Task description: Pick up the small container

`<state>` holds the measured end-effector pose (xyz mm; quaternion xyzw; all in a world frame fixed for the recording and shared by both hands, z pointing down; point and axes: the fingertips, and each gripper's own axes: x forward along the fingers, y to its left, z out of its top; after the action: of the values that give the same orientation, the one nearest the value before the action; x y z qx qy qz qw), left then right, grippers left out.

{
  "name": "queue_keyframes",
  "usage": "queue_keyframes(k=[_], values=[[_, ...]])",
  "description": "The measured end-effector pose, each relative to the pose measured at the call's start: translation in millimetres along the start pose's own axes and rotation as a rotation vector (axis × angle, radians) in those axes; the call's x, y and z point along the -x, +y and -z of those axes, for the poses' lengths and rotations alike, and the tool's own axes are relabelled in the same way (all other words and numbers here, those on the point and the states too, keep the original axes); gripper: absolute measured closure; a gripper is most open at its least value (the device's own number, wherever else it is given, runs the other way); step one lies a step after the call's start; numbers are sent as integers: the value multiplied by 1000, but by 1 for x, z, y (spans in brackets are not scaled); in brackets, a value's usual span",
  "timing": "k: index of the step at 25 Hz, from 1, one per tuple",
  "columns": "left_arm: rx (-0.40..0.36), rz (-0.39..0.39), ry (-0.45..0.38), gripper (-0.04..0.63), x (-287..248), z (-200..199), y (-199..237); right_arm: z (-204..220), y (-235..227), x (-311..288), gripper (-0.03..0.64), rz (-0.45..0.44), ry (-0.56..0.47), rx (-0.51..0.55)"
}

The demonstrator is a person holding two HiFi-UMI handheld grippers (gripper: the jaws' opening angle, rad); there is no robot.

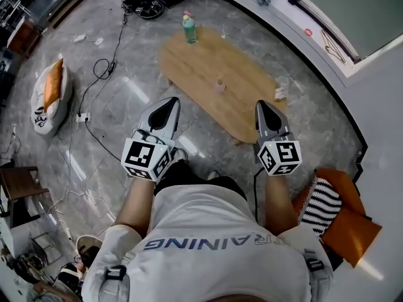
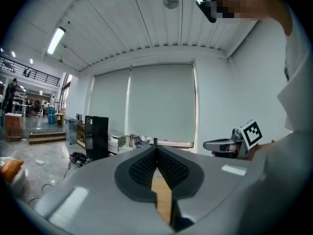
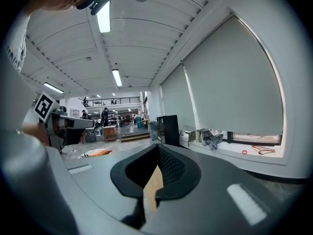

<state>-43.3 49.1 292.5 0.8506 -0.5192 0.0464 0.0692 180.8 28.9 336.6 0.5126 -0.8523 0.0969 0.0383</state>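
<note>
A grey marble floor strewn with cables surrounds a low oval wooden worktop; the small container stands near its middle, well apart from the green bottle at the far end; this looks like the approach step, with nothing grasped; the left gripper and right gripper hover on the near side, fingers clenched on nothing (tips meet in both gripper views); next, one gripper must reach in, part its fingers and straddle the container.

Bright, even indoor light; strong fisheye edge distortion
</note>
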Motion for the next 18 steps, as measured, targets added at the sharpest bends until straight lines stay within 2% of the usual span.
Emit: queue_keyframes(k=[6, 11, 18], values=[[17, 79, 6, 594, -52, 3, 41, 0, -16, -45, 604, 92, 31, 1], [27, 152, 24, 594, -108, -7, 98, -11, -21, -97, 603, 192, 36, -24], [-29, 252, 53, 594, -170, -12, 170, -21, -11, -173, 604, 289, 49, -38]])
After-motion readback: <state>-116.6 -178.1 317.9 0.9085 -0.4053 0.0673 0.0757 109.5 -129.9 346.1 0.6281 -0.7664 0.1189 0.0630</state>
